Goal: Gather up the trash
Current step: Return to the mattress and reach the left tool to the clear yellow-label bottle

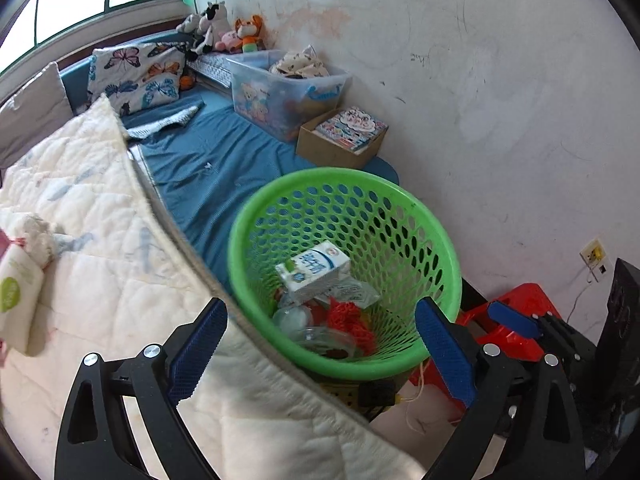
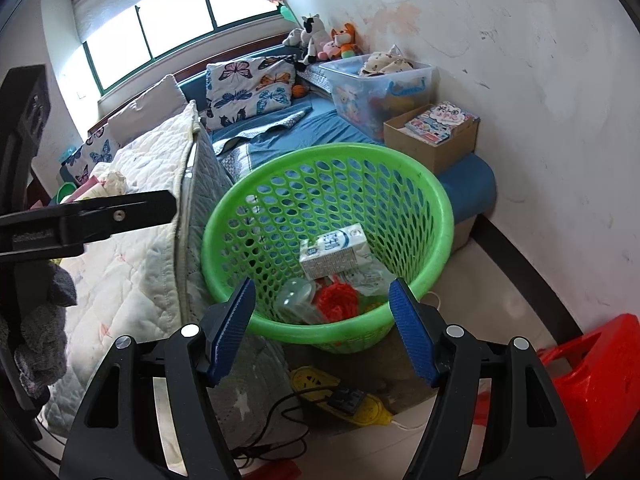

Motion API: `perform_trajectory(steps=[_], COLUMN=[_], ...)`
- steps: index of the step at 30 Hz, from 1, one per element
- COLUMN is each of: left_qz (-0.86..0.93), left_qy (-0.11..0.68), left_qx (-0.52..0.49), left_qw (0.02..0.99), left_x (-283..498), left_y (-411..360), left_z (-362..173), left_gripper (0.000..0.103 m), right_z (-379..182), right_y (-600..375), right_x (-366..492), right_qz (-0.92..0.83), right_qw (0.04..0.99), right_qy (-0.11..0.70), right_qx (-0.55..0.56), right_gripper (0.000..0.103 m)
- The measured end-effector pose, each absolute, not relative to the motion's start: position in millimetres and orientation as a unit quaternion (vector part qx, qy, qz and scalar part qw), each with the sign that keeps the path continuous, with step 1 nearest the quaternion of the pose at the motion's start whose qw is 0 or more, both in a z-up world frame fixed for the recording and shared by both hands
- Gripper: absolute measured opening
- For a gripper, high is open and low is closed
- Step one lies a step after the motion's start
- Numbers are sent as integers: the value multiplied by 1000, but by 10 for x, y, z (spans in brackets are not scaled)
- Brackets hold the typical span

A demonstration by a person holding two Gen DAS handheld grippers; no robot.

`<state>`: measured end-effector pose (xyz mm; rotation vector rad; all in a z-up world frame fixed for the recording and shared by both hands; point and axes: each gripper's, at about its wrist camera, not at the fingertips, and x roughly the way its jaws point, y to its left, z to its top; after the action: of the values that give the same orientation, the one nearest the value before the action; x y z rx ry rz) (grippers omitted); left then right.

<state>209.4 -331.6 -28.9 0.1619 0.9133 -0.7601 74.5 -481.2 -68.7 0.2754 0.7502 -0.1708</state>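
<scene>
A green basket (image 2: 434, 200) stands on the floor, wedged between the bed's edge and the white wall. Inside it lies a milk carton (image 2: 334, 250) on its side, resting on top of crumpled clear plastic (image 2: 294, 294) and a wad of red netting (image 2: 336, 300).

The right gripper (image 2: 322, 330) hangs just above the basket's near rim, pointing down into it. Its 2 blue pads (image 2: 232, 330) stand apart with nothing between them; it is released and empty. The left gripper (image 1: 320, 354) hovers over the same rim from the bed side, its jaws also spread wide and empty, one finger over the white quilt (image 1: 100, 240) and the other over the basket's far edge.

On the quilt, well apart from the basket, lies a white pack with a green dot (image 1: 18, 292) beside a crumpled tissue (image 1: 38, 234).

A yellow power strip (image 2: 320, 388) sits on the floor just by the basket's foot, and a red stool (image 2: 600, 392) stands near the wall. Further along the bed are a clear toy bin (image 2: 384, 88) and a cardboard box (image 2: 436, 144) of books.
</scene>
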Motion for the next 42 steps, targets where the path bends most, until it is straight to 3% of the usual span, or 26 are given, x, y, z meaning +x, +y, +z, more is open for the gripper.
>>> perform_trajectory(steps=[27,42], left_qz=[-131,-72], left_qy=[371,418], left_qx=[70,67], left_qw=[917,903], left_x=[2295,2622], left_y=[-856,19], left_z=[193,-158], left_gripper=[92,92], right_z=[-113,-26], right_y=[-3585,-2776], right_x=[1413,2475], right_qz=[56,130], right_qw=[929,891], right_qy=[358,416], right_qx=[79,129], right_gripper=[72,72])
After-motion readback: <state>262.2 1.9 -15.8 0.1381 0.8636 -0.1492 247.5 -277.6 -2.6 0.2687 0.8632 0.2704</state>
